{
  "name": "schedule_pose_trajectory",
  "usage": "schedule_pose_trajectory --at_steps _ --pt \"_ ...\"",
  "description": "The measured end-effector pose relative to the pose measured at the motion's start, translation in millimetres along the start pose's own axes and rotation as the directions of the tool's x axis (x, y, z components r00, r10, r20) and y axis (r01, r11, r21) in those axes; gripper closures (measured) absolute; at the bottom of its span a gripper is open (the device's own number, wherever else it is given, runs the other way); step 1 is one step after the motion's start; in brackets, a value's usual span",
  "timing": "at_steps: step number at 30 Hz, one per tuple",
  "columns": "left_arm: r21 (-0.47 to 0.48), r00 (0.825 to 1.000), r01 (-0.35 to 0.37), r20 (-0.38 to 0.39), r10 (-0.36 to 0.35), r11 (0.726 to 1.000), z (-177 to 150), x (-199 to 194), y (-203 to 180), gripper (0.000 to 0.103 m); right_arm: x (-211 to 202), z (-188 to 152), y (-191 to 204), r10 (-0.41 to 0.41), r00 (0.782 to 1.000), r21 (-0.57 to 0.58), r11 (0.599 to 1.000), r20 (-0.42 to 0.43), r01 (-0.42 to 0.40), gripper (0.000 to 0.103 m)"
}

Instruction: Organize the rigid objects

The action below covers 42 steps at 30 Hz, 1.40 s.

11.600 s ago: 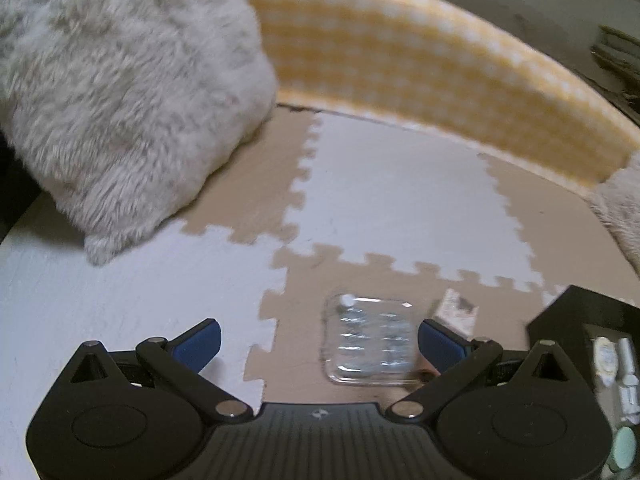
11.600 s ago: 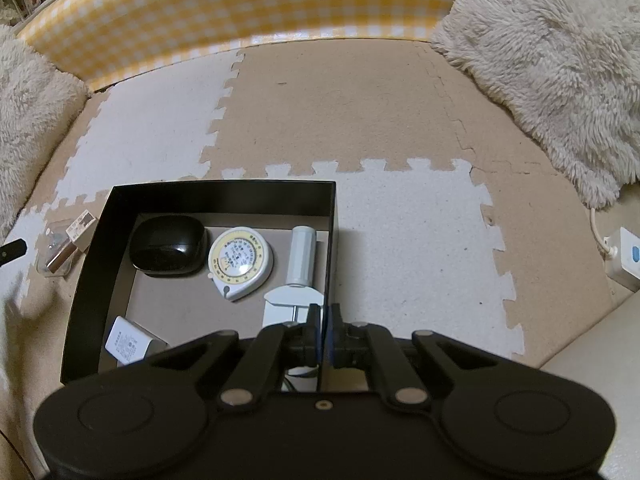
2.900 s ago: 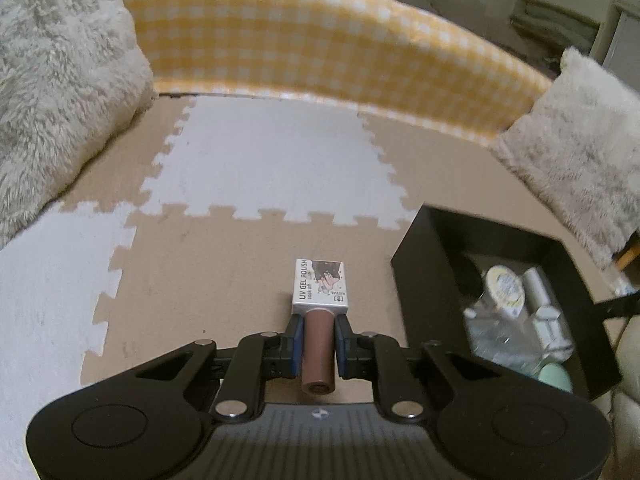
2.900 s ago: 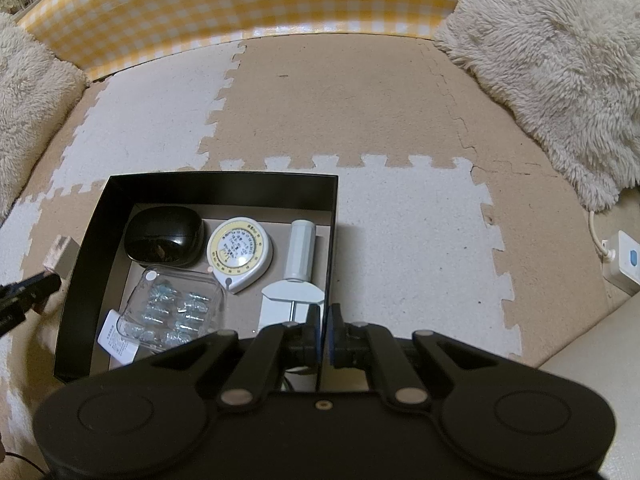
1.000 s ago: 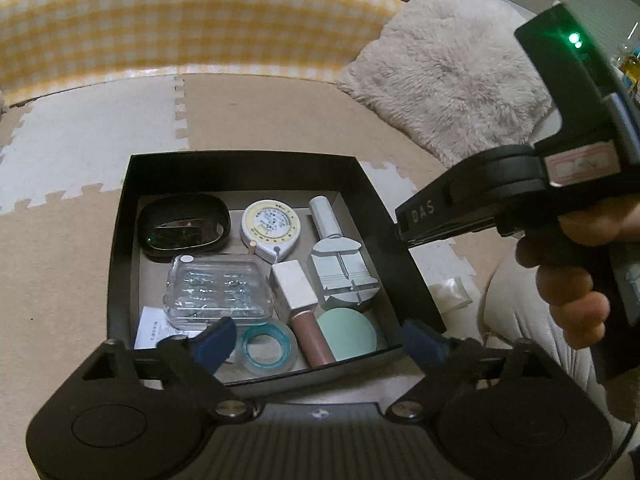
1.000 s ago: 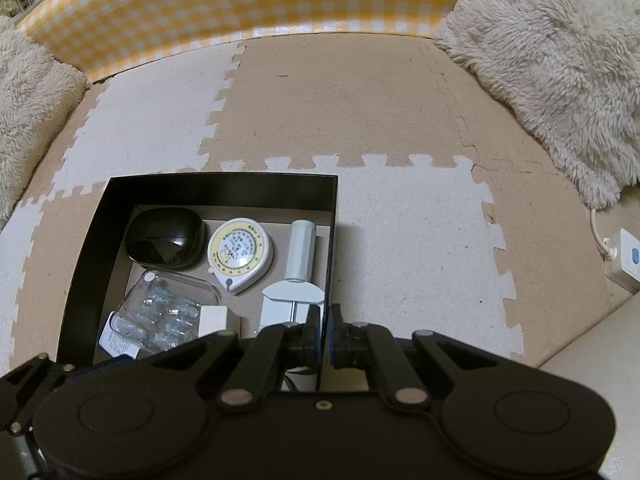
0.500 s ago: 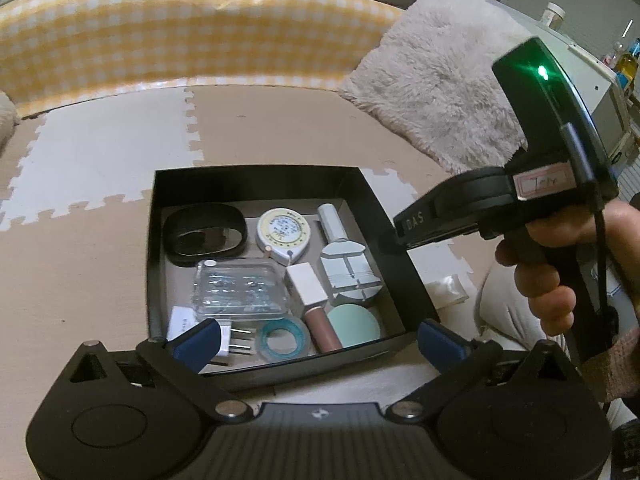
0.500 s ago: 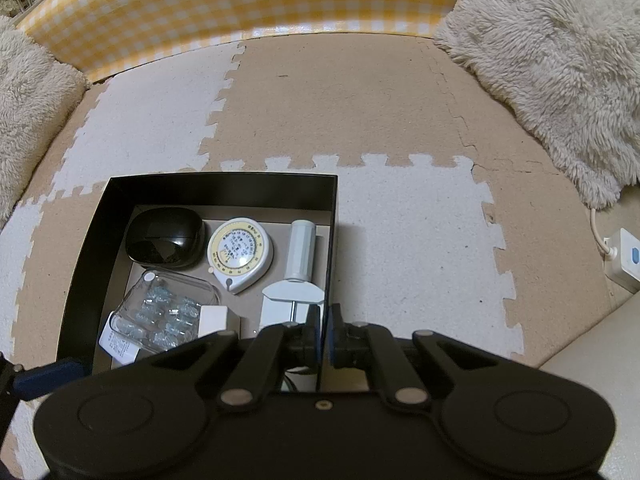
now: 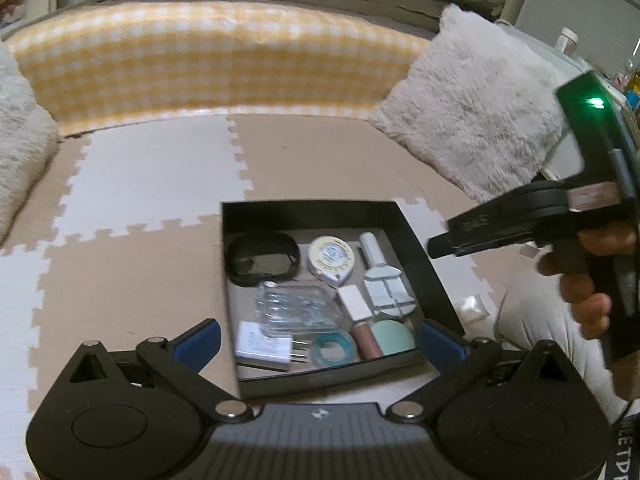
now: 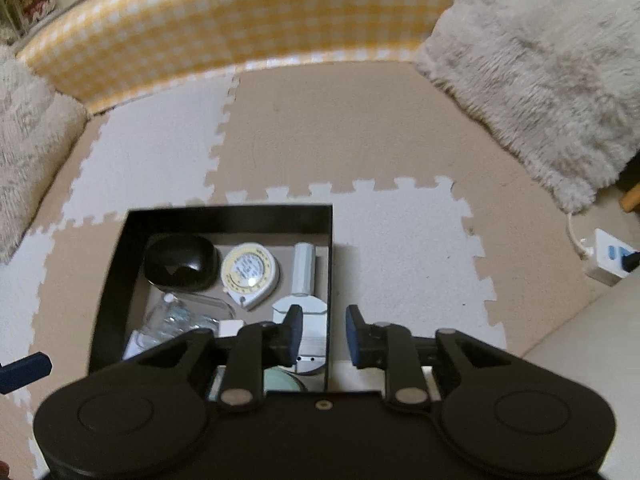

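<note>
Both cameras look steeply down along their own fingers at the floor mat [image 9: 152,168]. The left wrist view sits near the black box's [image 9: 312,212] near-left corner, facing far and right. The right wrist view hangs over the box's [image 10: 228,216] near-right edge. Both share the box, the checked cushion [image 9: 208,64] and the furry pillow [image 10: 540,80].

The black box [image 9: 424,248] is packed: nearly its whole bottom is covered, with only thin gaps between the things inside. Its upright walls bar any level approach, so the way in is from above. Beyond the box's far wall the foam floor mat [image 9: 152,172] lies bare up to the checked cushion [image 9: 208,64]. Right of the box, the fluffy pillow [image 9: 472,112] and the right gripper [image 9: 436,247] crowd that side.
</note>
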<state>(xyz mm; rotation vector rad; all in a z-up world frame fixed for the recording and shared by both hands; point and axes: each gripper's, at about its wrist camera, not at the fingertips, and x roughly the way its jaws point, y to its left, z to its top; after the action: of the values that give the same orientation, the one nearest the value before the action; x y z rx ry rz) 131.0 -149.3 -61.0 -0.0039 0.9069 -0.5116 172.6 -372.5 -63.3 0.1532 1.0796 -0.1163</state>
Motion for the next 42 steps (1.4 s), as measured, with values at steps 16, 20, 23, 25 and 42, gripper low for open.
schedule_pose_trajectory --at_steps 16,20,23,25,42 --pt "0.032 0.993 -0.067 0.101 0.063 0.997 12.1 -60.9 11.9 0.0 -124.5 -30.8 16.5 0.023 0.986 -0.017 1.0 0.165 -0.02 0.039" --pt "0.069 0.989 -0.061 0.138 0.051 0.996 10.7 -78.3 10.1 0.0 -146.7 -47.9 16.8 0.043 0.977 -0.008 0.999 0.209 -0.043 0.032" --pt "0.078 0.985 -0.061 0.163 0.048 0.995 7.9 -91.0 11.0 0.0 -156.6 -64.6 18.2 0.044 0.973 -0.002 0.999 0.227 -0.045 0.028" --pt "0.083 0.983 -0.07 0.177 0.054 0.994 5.7 -98.6 11.7 0.0 -160.9 -75.4 19.1 0.038 0.969 0.004 0.999 0.246 -0.04 0.024" --pt "0.055 0.957 -0.12 0.273 0.101 0.991 -19.5 -134.6 22.8 0.0 -180.9 -129.5 27.8 -0.046 0.902 0.016 0.999 0.429 0.043 0.002"
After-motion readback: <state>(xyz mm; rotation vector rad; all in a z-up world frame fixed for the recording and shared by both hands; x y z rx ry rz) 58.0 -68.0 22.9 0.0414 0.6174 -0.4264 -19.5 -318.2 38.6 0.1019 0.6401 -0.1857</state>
